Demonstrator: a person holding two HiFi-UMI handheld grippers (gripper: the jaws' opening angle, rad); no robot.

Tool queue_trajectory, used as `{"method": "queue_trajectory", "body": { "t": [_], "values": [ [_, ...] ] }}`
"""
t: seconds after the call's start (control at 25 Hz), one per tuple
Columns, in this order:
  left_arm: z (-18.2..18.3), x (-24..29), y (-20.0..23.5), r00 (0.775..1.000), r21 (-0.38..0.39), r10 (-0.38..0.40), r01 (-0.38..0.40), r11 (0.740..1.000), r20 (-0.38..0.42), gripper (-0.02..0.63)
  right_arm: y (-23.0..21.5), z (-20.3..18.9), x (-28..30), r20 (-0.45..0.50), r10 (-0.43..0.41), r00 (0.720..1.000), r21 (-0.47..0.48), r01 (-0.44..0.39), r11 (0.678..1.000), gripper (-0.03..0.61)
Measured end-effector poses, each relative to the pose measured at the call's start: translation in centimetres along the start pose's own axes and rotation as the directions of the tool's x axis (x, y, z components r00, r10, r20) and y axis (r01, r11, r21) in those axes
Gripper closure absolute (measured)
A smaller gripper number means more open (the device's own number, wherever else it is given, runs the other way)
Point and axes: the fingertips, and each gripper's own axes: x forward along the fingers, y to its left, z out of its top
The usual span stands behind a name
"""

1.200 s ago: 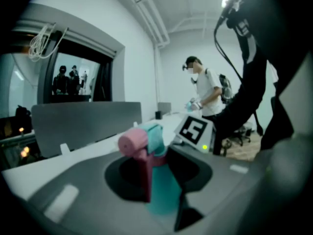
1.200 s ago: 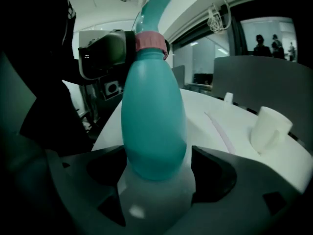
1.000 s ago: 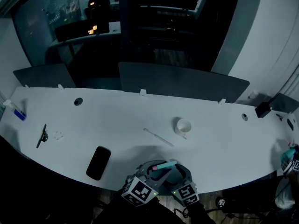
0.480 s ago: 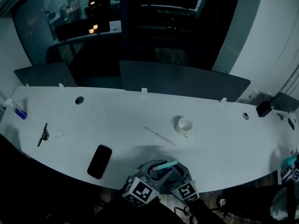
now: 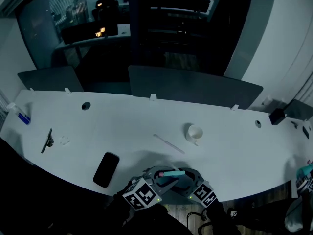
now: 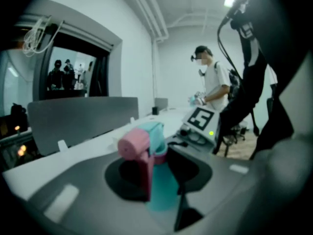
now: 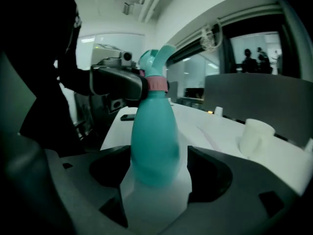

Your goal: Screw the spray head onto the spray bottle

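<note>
Bottle: spray bottle upright, long axis vertical, neck up. Sits btwn both grippers, bottom centre of head view, at table's near edge.
Head: spray head on the neck. Top bar runs left–right in head view, pink end to the left.
L jaws: left gripper clenched on spray head at pink collar.
R jaws: right gripper has just been closing; grasps bottle body, which stands btwn its jaws.
Surroundings: cup and thin rod beyond grippers, centre frame, apart from bottle. Phone lower left. Dark clip far left.
Materials: bottle smooth teal plastic, rounded, tapering to neck. Cup white. Table matt white, curved. Grey divider panels along far edge.
</note>
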Motion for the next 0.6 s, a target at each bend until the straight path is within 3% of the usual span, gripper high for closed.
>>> {"method": "queue_trajectory", "body": {
  "t": [0.08, 0.16, 0.32, 0.36, 0.44, 0.6],
  "values": [
    [-0.1, 0.0, 0.1, 0.999, -0.038, 0.042, -0.042, 0.998, 0.023, 0.479, -0.2, 0.0, -1.0, 0.083, -0.155, 0.984, 0.173, 0.139, 0.975, 0.232],
    [-0.2, -0.1, 0.1, 0.998, -0.054, 0.062, -0.060, 0.997, 0.028, 0.479, 0.1, 0.0, -1.5, 0.117, -0.284, 0.952, 0.264, 0.246, 0.933, 0.232],
    [0.0, 0.0, 0.1, 0.997, -0.058, 0.076, -0.075, 0.996, 0.021, 0.479, 0.2, 1.4, -1.2, 0.065, -0.477, 0.876, 0.202, 0.457, 0.866, 0.233],
    [0.0, 0.0, 0.1, 0.997, -0.057, 0.080, -0.079, 0.995, 0.017, 0.479, 0.3, 1.9, -1.0, 0.070, -0.497, 0.865, 0.192, 0.477, 0.858, 0.233],
    [-0.1, -0.1, 0.1, 0.997, -0.054, 0.079, -0.079, 0.995, -0.002, 0.479, 0.4, 2.4, -0.7, 0.074, -0.482, 0.873, 0.162, 0.467, 0.869, 0.257],
    [-0.3, -0.2, -0.1, 0.997, -0.002, 0.018, -0.018, 1.000, -0.079, 0.479, 0.6, 2.5, -0.4, 0.094, -0.343, 0.935, 0.097, 0.334, 0.938, 0.264]
  ]
}}
